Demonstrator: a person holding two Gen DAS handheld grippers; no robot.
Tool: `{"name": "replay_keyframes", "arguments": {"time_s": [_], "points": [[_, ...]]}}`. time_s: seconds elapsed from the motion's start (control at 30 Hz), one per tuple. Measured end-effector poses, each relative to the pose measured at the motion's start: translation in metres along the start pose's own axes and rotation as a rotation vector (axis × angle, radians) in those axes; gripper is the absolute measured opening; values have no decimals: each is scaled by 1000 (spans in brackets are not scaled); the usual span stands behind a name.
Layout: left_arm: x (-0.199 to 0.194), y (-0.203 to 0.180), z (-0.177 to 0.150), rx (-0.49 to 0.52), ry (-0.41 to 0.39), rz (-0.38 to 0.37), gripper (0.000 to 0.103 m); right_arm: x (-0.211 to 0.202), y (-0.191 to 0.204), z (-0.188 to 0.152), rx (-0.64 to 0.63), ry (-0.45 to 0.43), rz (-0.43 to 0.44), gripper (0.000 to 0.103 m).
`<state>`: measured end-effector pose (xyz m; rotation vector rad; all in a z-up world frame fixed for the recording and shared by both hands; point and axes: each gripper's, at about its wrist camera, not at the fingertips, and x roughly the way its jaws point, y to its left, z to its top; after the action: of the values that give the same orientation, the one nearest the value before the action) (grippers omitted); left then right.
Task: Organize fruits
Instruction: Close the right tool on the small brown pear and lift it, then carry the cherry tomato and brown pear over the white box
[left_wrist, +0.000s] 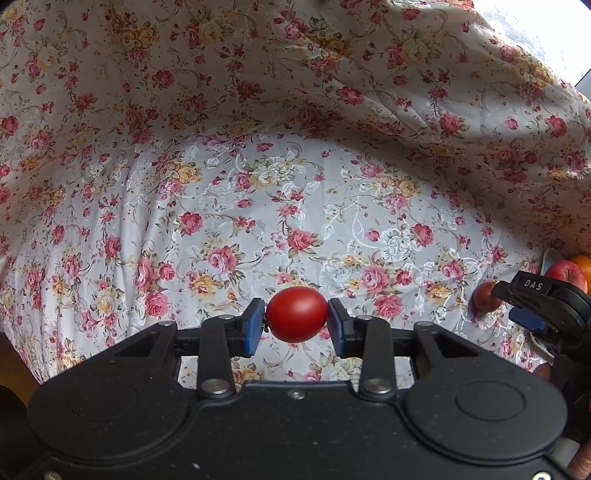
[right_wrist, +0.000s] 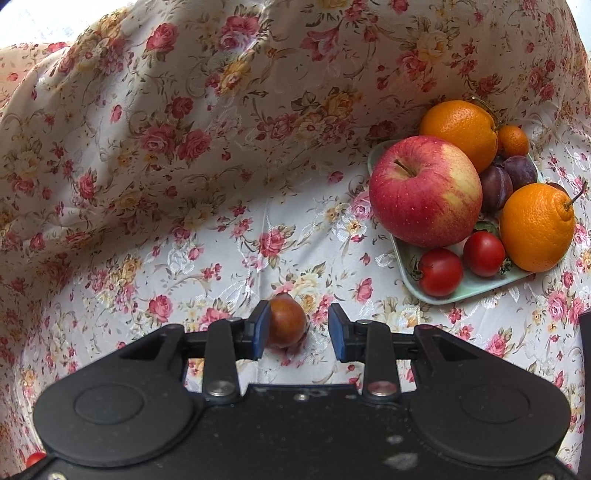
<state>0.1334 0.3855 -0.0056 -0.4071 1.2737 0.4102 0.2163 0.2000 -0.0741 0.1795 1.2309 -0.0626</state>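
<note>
Floral cloth (right_wrist: 147, 184) covers the surface and rises behind it. Pale green plate (right_wrist: 476, 286), far right, holds an apple (right_wrist: 424, 190), two oranges (right_wrist: 460, 133), plums (right_wrist: 495, 188), two small tomatoes (right_wrist: 439, 272). Left tool (left_wrist: 296, 320) grips a red tomato (left_wrist: 296, 314), long axis crosswise between the pads, above the cloth. Right tool (right_wrist: 297, 326) is open; a brownish fruit (right_wrist: 286, 323) on the cloth touches its left pad, gap on the right.
</note>
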Motion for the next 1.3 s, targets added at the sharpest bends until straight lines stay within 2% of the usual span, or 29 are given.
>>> {"name": "replay_keyframes", "arguments": {"time_s": [0.17, 0.27, 0.63, 0.87, 1.1, 1.3], "points": [[0, 0, 0, 0, -1, 2, 45, 11, 6, 2, 18, 60, 54, 34], [0, 0, 0, 1, 0, 2, 45, 21, 8, 1, 34, 111, 45, 34], [1, 0, -1, 7, 1, 4, 45, 18, 0, -10, 63, 117, 23, 33], [1, 0, -1, 16, 3, 5, 45, -2, -23, -20, 123, 116, 24, 33], [3, -4, -3, 29, 9, 7, 45, -37, -39, -17, 175, 100, 40, 33], [1, -13, -7, 61, 6, 7, 45, -67, -48, -32, 200, 94, 55, 33]]}}
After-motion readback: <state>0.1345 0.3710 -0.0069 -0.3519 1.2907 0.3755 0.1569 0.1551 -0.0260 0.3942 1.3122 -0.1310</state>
